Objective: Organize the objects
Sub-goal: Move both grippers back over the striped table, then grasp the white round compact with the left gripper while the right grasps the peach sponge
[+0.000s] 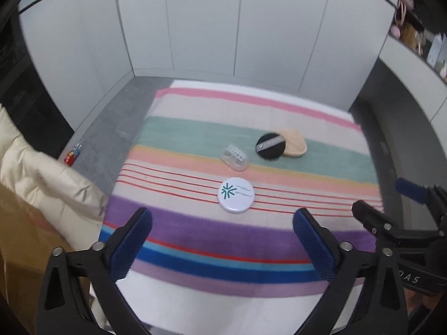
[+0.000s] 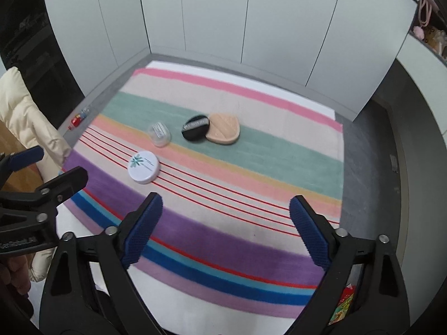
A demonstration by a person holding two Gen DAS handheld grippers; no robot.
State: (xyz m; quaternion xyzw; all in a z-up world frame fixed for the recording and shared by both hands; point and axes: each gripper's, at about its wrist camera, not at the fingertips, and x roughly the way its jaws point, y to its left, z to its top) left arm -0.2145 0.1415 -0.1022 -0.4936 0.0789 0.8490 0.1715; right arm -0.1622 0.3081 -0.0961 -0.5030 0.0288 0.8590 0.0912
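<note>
A white round compact (image 1: 236,194) with a teal logo lies on the striped cloth (image 1: 195,231); it also shows in the right wrist view (image 2: 143,166). Behind it lie a clear plastic case (image 1: 234,158) (image 2: 159,134), a black round puff (image 1: 270,145) (image 2: 195,127) and a beige puff (image 1: 295,143) (image 2: 224,128), the black one overlapping the beige. My left gripper (image 1: 223,217) is open and empty, just short of the compact. My right gripper (image 2: 226,206) is open and empty over the cloth's near stripes, to the right of the compact.
White panel walls enclose the back and sides. A cream padded jacket (image 1: 42,178) and a small red item (image 1: 70,157) lie left of the cloth. Grey tabletop (image 2: 368,167) borders the cloth. The other gripper shows at each view's edge (image 1: 391,223) (image 2: 42,192).
</note>
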